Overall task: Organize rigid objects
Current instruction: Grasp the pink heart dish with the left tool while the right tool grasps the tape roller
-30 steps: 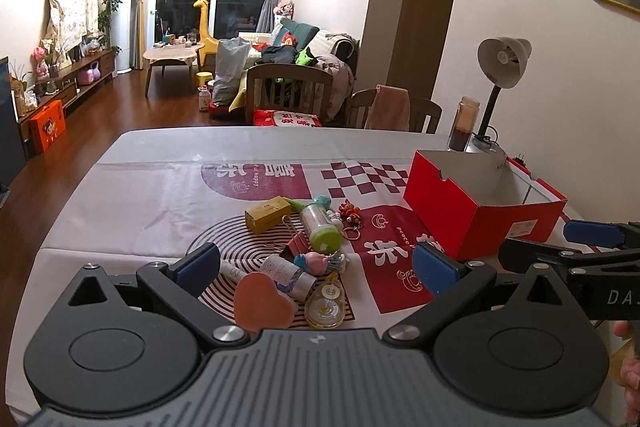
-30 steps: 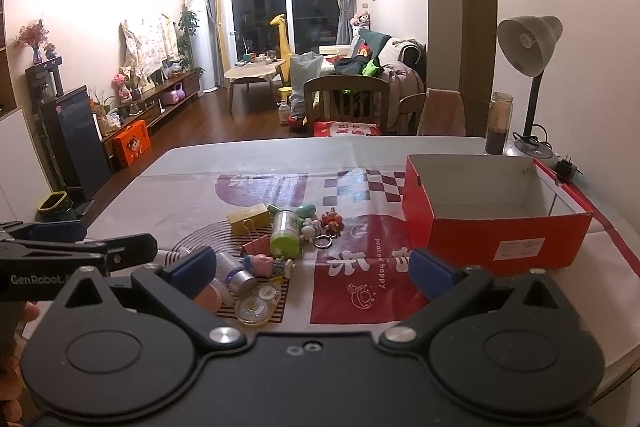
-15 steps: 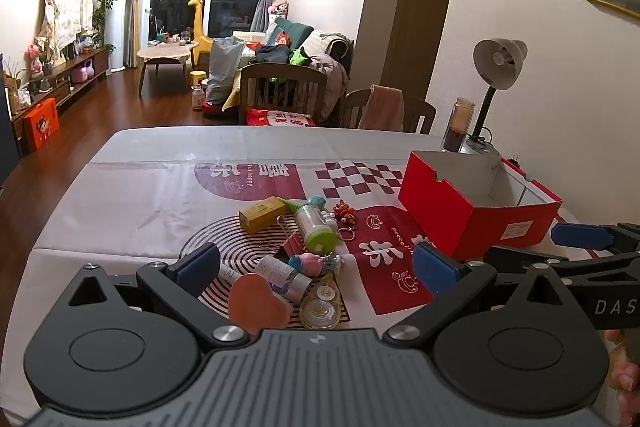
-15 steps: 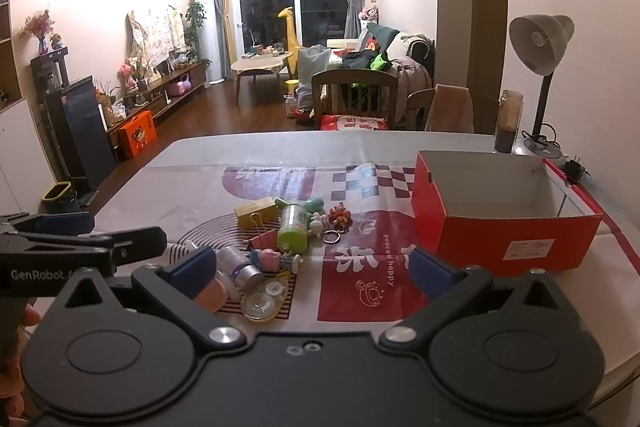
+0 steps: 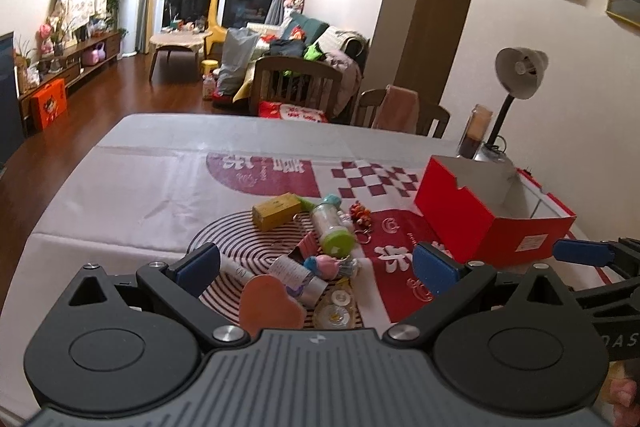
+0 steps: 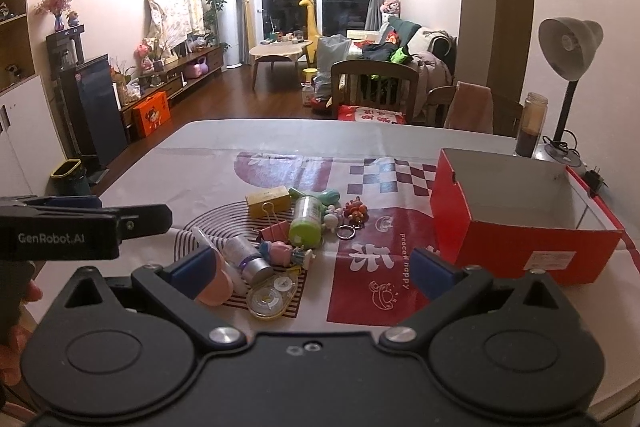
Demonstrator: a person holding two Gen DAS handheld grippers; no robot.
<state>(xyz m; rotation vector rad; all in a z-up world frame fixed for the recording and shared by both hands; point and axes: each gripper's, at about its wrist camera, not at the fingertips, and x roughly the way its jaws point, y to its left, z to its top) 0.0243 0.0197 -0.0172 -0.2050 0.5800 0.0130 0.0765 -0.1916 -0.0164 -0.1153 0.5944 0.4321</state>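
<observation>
In the left wrist view, the left gripper fills the bottom of the frame with its two blue-tipped fingers spread wide and nothing between them. Past the left finger, low and left of centre, a pink heart-shaped piece lies on the patterned tablecloth, with a silver-capped tube just beside it and a clear tape dispenser to its right. Slightly above, at mid-frame, a yellow box sits next to a clear bottle with a green cap, and a small red keychain lies to the right of the bottle. At centre right stands an open red box, apart from the pile. At the far right edge the right gripper reaches in from the side. In the right wrist view, the left gripper enters from the left edge, the pile with its pink binder clip and small pink figure lies at centre, and the right gripper along the bottom has its fingers spread apart and holding nothing. A grey desk lamp stands at upper right behind the red box.
</observation>
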